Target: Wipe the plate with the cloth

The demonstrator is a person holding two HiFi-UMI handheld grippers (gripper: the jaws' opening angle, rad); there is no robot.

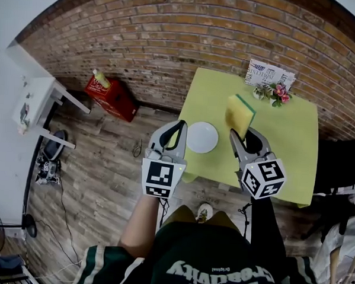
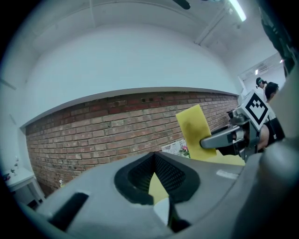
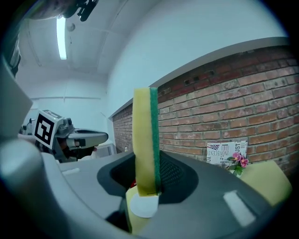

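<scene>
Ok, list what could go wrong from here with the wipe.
1. The plate lies loose right at the edge of the table, and the left tongs are shut on nothing, so nothing steadies it. A sideways wipe might push it over.
2. The right tongs pinch only the lower end of the upright sponge, so under pressure it may bend or twist out.

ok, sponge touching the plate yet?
Apart. In the head view the sponge, clamped in the right gripper, shows a strip of table between it and the plate.
</scene>
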